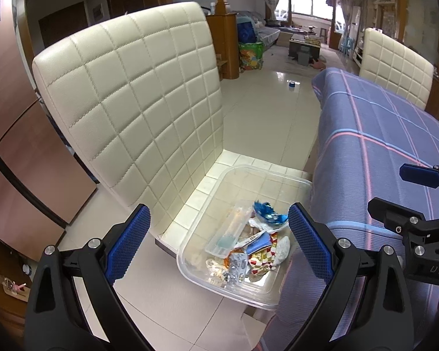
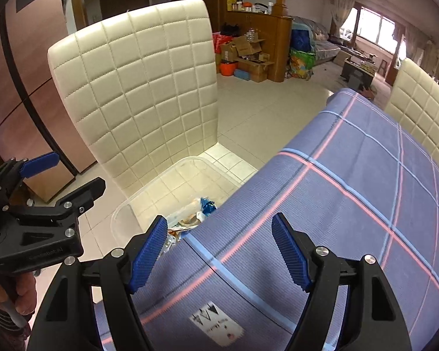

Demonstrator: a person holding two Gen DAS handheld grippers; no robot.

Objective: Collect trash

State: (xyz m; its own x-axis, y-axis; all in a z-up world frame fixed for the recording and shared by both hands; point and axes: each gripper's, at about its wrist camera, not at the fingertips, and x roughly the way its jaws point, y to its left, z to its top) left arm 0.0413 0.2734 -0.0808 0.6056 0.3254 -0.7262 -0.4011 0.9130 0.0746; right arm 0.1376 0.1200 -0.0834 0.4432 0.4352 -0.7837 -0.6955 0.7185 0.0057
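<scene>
While both grippers hang above the chair and the table edge, neither one holds anything. The left gripper stands with its jaws spread wide and nothing between the pads; it points steeply down over the clear plastic bin, which sits on the seat of the cream quilted chair, overhanging the seat's front edge, hard against the draped side of the table. The right gripper is likewise spread with nothing between its blue pads, and it hangs over the near edge of the table, above the blue plaid tablecloth.

Collected trash lies heaped in the near right corner of the bin: wrappers, a crumpled blue foil, a clear tray (individual pieces are hard to sort out). Seen from the right gripper, this heap lies ahead and to the left, below the table edge, partly hidden by the cloth.

No loose trash shows on the visible cloth; only a white printed label lies near the table's front edge, and it may be part of the cloth. Judgement: the left gripper is the nearer to the bin, while the right is the nearer to the tabletop, so any further pickup from the table would fall to the right.
</scene>
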